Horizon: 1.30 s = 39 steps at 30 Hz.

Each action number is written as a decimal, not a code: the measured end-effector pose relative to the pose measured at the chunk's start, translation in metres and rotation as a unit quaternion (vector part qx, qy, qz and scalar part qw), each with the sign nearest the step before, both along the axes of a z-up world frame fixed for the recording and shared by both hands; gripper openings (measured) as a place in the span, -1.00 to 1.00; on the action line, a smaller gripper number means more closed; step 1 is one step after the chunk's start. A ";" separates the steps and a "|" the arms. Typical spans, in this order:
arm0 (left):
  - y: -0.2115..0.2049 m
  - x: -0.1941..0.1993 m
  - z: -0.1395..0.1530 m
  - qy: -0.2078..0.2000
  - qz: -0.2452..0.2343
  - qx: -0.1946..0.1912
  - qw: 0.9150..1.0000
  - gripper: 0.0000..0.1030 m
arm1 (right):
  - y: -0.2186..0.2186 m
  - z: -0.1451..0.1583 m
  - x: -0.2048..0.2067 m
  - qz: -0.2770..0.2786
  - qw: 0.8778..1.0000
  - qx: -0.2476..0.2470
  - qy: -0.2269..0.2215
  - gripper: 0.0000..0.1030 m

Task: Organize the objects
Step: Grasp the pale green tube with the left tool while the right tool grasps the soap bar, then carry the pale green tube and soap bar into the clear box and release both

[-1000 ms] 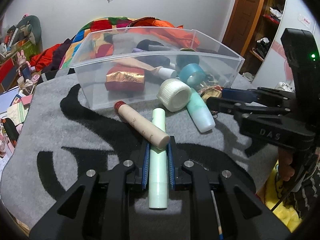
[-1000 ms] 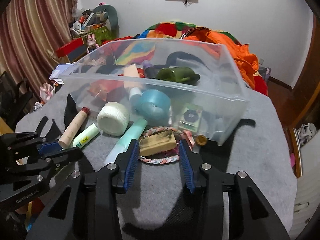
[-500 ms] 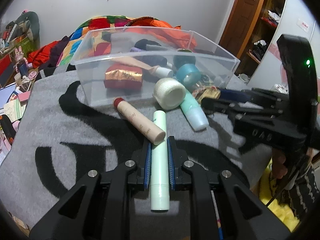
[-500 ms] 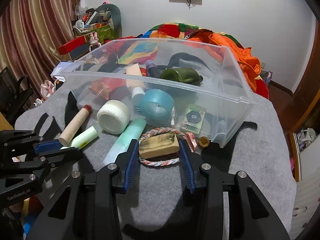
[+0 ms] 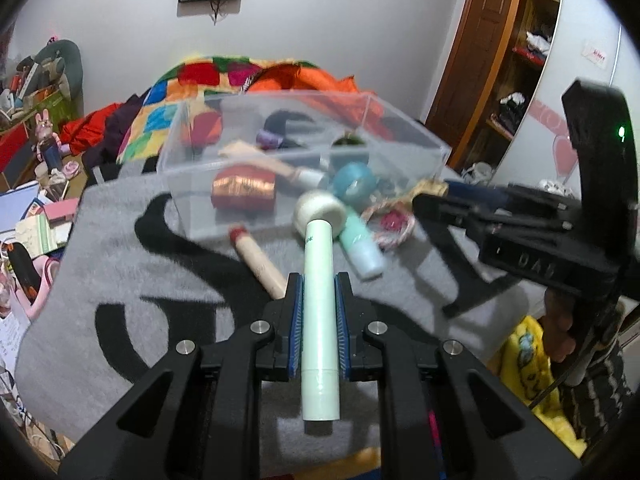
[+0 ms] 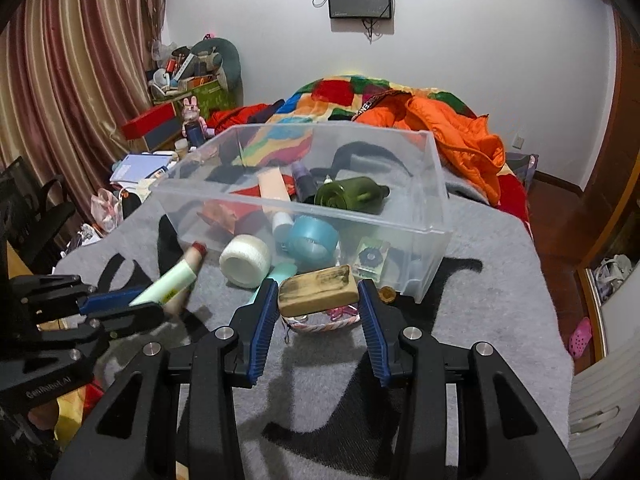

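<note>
My left gripper (image 5: pixel 317 285) is shut on a pale green tube (image 5: pixel 319 320), which it holds above the grey mat and which points at the clear bin (image 5: pixel 400 136). The right wrist view shows that tube (image 6: pixel 170 282) too, in the left gripper (image 6: pixel 144 305). My right gripper (image 6: pixel 318 293) is shut on a brown block (image 6: pixel 318 289) and holds it above a braided ring (image 6: pixel 320 323), just before the bin's front wall (image 6: pixel 416 248). On the mat lie a beige tube with a red cap (image 5: pixel 256 260), a white tape roll (image 5: pixel 320 210) and a mint bottle (image 5: pixel 362 252).
The bin holds a green bottle (image 6: pixel 348 196), a red-gold packet (image 5: pixel 244 192), a cream tube and a blue tape roll (image 6: pixel 314 238). A grey mat with black shapes (image 6: pixel 480 300) covers the table. Clutter lies past its left edge, a quilted bed behind. A hand (image 5: pixel 558 320) grips the right tool.
Both grippers have risen. The green tube has come up off the mat, clear of the beige tube. The brown block has lifted off the braided ring.
</note>
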<state>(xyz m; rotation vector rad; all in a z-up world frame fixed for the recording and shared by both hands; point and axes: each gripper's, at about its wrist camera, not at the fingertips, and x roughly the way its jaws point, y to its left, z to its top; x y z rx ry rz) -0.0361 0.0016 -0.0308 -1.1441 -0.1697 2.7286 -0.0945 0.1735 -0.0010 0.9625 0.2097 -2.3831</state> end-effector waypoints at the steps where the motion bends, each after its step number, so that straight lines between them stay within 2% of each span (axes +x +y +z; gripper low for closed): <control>1: 0.000 0.000 0.004 0.005 0.000 0.001 1.000 -0.71 | 0.001 0.002 0.001 0.000 1.000 -0.002 0.001 -0.28; 12: -0.005 -0.015 0.028 0.030 0.020 0.002 0.999 -0.71 | 0.002 0.021 0.000 -0.006 1.000 -0.022 0.019 -0.27; 25: -0.016 -0.051 0.050 0.053 0.035 -0.008 0.998 -0.71 | -0.002 0.043 -0.024 -0.022 0.998 -0.034 0.044 -0.27; 34: -0.025 -0.076 0.060 0.061 0.040 -0.001 0.997 -0.71 | -0.004 0.043 -0.047 -0.039 0.998 -0.040 0.037 -0.27; 39: -0.027 -0.094 0.055 0.048 0.037 -0.001 0.998 -0.71 | -0.008 0.033 -0.059 -0.045 0.998 -0.035 0.023 -0.27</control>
